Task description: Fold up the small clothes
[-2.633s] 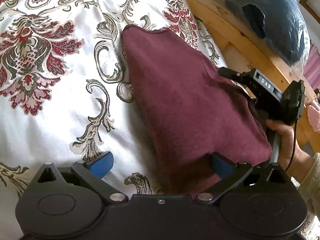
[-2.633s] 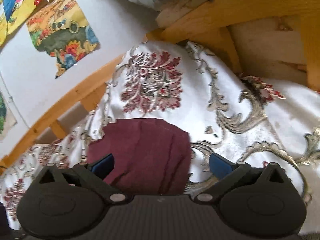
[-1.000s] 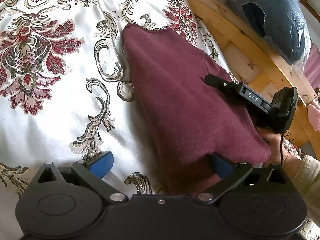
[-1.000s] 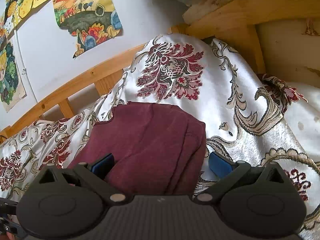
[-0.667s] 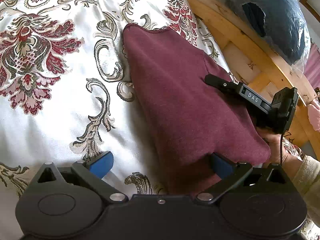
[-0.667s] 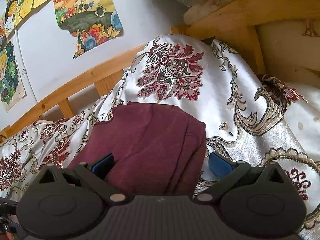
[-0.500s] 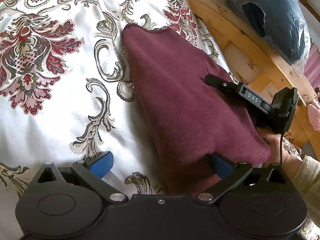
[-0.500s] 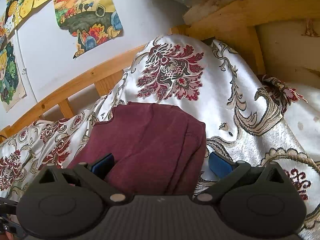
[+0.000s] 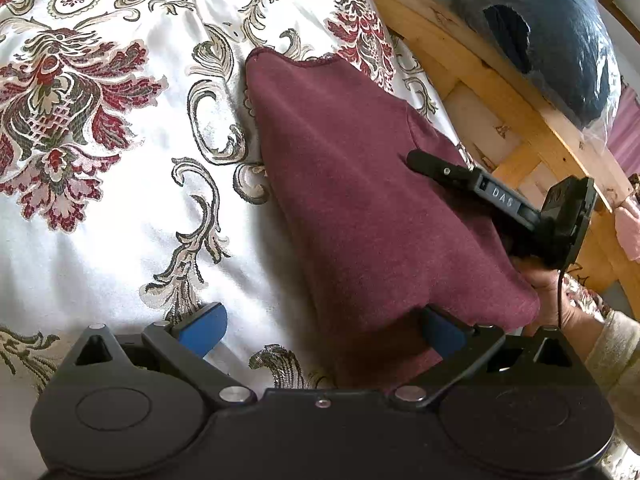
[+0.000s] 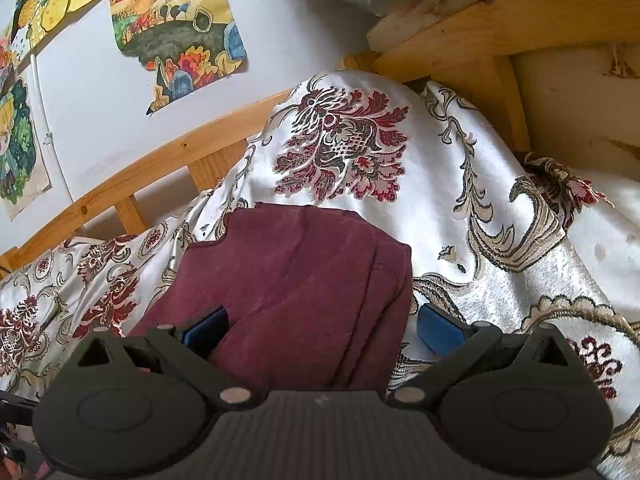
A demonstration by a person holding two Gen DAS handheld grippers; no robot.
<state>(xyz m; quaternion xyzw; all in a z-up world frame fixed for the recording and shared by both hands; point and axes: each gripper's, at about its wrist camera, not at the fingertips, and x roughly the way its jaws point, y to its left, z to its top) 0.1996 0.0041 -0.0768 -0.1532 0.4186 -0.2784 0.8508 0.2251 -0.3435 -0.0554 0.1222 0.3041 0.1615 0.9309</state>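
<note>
A folded maroon garment [image 9: 360,200] lies on a white bedspread with a red and gold pattern [image 9: 100,200]. My left gripper [image 9: 320,326] is open; its right finger pad sits under the garment's near edge and its left pad rests on the bedspread. My right gripper [image 10: 320,326] is open and straddles a folded edge of the garment [image 10: 304,272]. The right gripper also shows in the left wrist view [image 9: 500,200], lying against the garment's right side, held by a hand [image 9: 556,292].
A wooden bed frame [image 9: 500,92] runs along the right, with a dark bundle in clear plastic [image 9: 552,28] on it. In the right wrist view a wooden rail [image 10: 152,176] and a white wall with coloured pictures [image 10: 180,28] stand behind the bed.
The right gripper came in from the bed's edge onto the garment's right side between 2.6 s and 1 s ago. Nothing has moved since.
</note>
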